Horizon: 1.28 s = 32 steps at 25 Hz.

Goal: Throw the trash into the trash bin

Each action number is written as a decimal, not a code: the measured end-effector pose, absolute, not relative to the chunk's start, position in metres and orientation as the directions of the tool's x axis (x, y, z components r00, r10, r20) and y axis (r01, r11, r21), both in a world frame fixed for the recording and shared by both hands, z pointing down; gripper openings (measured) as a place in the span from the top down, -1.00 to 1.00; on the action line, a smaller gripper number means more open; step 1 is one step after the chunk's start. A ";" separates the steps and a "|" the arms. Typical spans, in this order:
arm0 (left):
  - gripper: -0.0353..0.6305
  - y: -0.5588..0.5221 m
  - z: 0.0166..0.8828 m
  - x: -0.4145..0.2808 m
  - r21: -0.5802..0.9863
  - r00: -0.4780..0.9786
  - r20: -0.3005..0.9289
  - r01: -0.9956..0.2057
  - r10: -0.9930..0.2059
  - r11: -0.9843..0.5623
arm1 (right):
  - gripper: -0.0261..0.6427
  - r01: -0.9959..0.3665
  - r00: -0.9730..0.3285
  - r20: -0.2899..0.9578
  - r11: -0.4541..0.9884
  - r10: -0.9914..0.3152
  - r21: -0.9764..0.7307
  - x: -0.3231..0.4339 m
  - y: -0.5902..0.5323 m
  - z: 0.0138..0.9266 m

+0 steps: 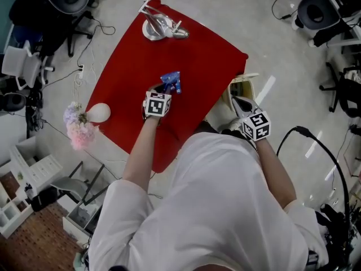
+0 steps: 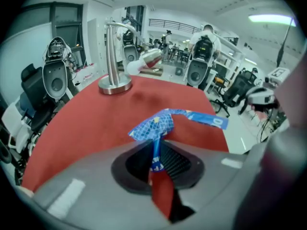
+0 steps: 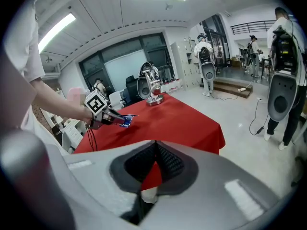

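A crumpled blue snack wrapper (image 1: 171, 82) hangs over the red table (image 1: 130, 66), pinched by my left gripper (image 1: 164, 91). In the left gripper view the wrapper (image 2: 158, 126) fans out past the tips, its lower strip clamped between the jaws of the left gripper (image 2: 156, 153). The right gripper view also shows the wrapper (image 3: 123, 120) in the left gripper (image 3: 114, 120) above the tablecloth. My right gripper (image 1: 240, 102) sits off the table's right edge, over the trash bin (image 1: 246, 78) with a pale liner. Nothing is between the jaws of the right gripper (image 3: 154, 163), which meet at the tips.
A shiny metal stand (image 1: 161, 27) with a silvery object stands at the table's far end. A pale ball and pink flowers (image 1: 83, 122) lie on the floor to the left. Office chairs (image 1: 316, 7), cables and shelving ring the table. People stand in the background (image 3: 283, 56).
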<state>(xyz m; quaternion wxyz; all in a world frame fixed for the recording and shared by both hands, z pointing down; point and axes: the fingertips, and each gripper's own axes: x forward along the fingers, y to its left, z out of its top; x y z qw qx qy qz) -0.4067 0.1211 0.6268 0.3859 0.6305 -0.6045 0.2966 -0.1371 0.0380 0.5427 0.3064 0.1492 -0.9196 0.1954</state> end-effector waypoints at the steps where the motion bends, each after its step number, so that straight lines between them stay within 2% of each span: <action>1: 0.73 0.121 0.624 -0.401 0.129 0.096 0.840 -0.991 -0.534 0.024 | 0.92 -0.397 -0.769 0.620 0.878 -0.157 -0.269 -0.133 0.039 0.542; 12: 0.73 0.094 0.605 -0.335 0.118 0.139 0.827 -0.990 -0.545 -0.074 | 0.92 -0.457 -0.767 0.609 0.840 -0.204 -0.294 -0.079 0.042 0.548; 22: 0.73 0.073 0.604 -0.214 0.178 0.261 0.840 -0.961 -0.476 -0.212 | 0.92 -0.557 -0.740 0.610 0.767 -0.284 -0.318 0.005 0.040 0.552; 32: 0.73 0.050 0.604 -0.116 0.189 0.319 0.848 -0.928 -0.424 -0.321 | 0.92 -0.627 -0.712 0.612 0.704 -0.343 -0.334 0.089 0.032 0.556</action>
